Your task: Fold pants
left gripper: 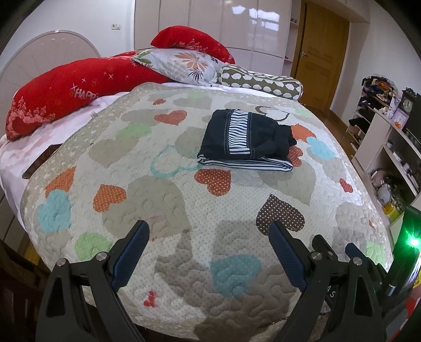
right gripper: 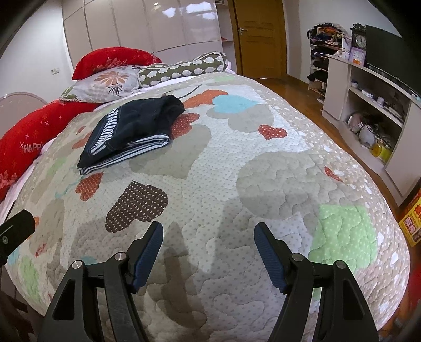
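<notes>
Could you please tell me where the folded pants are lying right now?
The folded pants lie on the heart-patterned quilt, ahead of both open grippers and short of the pillows; right of centre in the left wrist view, upper left in the right.

I see soft dark cloth pants [left gripper: 244,136] on a matt quilted bedspread [left gripper: 163,184], glossy wardrobe doors [left gripper: 210,23] at the top, and ribbed blue pads [left gripper: 131,252].
</notes>
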`<state>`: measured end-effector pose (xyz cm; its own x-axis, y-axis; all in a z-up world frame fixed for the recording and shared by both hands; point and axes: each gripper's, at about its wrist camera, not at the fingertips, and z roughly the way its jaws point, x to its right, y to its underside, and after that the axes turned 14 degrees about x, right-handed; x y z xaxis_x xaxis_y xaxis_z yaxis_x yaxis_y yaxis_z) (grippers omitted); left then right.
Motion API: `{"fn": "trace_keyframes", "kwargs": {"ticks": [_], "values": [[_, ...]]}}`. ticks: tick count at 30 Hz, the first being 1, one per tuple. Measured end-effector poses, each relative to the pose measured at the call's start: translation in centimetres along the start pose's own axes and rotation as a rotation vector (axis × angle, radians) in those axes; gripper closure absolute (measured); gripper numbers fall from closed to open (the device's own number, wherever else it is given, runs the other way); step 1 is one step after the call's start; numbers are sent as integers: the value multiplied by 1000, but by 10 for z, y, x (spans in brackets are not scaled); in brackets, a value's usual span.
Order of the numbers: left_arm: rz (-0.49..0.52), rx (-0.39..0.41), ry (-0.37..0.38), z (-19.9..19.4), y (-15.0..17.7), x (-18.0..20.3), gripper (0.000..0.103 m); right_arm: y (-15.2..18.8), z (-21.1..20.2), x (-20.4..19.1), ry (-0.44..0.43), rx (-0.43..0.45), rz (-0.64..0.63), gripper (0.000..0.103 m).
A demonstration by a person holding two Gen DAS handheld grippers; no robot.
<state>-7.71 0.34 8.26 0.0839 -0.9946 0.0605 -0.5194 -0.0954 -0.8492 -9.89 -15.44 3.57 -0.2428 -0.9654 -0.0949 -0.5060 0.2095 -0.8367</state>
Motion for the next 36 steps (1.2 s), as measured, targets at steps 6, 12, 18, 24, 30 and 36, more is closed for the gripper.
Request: {"fn": "trace_keyframes", "kwargs": {"ticks": [6,12,18,24,30,36], "values": [[0,-9,2,1,1,0,12,1,1,-1,-3,-2,-6,27],[-8,-21,6,3,4,0,12,1,1,-1,-3,-4,-9,27],[-10,-26,14,4,5,0,12,3,2,-1,-2,-9,-14,26],[-13,-32,27,4,6,2,12,3,2,-2,-1,-9,-16,26],[-22,-23,52,2,5,1,12,4,2,-2,0,-8,-13,26],[-20,125,22,-22,-4,0,12,3,2,-2,-1,-5,-20,26]]}}
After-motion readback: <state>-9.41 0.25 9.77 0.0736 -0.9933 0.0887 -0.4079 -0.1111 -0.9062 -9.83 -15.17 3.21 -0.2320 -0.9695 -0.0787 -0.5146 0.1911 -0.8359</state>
